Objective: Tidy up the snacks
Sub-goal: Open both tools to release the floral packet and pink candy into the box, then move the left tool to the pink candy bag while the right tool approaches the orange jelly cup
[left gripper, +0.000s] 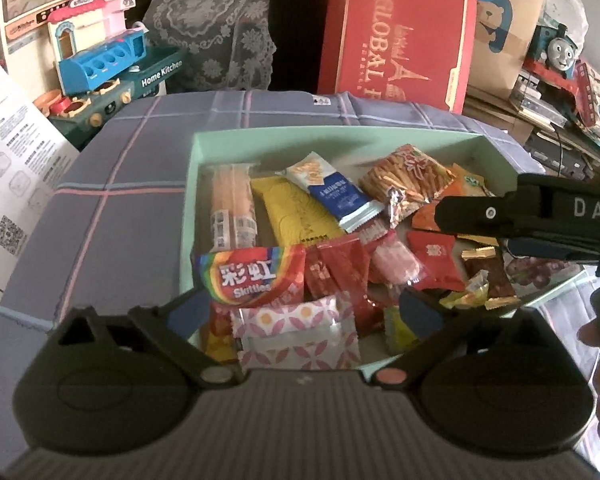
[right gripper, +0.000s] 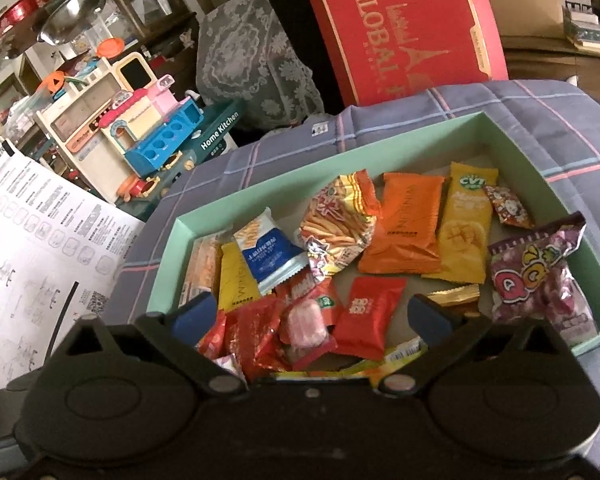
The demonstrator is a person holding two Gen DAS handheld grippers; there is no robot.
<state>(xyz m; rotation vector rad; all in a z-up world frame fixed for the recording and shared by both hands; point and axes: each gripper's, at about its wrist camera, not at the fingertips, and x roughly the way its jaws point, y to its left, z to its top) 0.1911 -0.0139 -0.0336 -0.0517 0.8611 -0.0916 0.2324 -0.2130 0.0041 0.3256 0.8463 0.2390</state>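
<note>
A mint-green box [left gripper: 332, 136] on a purple plaid cloth holds several snack packets; it also shows in the right wrist view [right gripper: 324, 160]. My left gripper [left gripper: 304, 312] is open and empty just above the box's near end, over a red Skittles bag [left gripper: 252, 276] and a pink patterned packet [left gripper: 296, 336]. My right gripper [right gripper: 310, 318] is open and empty over red packets [right gripper: 370, 316] near the box's front; it also shows from the side in the left wrist view [left gripper: 452, 220]. An orange packet [right gripper: 408, 224], a yellow packet [right gripper: 466, 228] and a purple candy bag [right gripper: 536, 276] lie further right.
A big red gift box [left gripper: 396, 32] stands behind the green box. A toy kitchen [left gripper: 96, 52] sits at back left, a lace cloth [left gripper: 216, 20] beside it. A printed instruction sheet [right gripper: 40, 264] lies left. Toy trains and clutter [left gripper: 556, 52] fill the back right.
</note>
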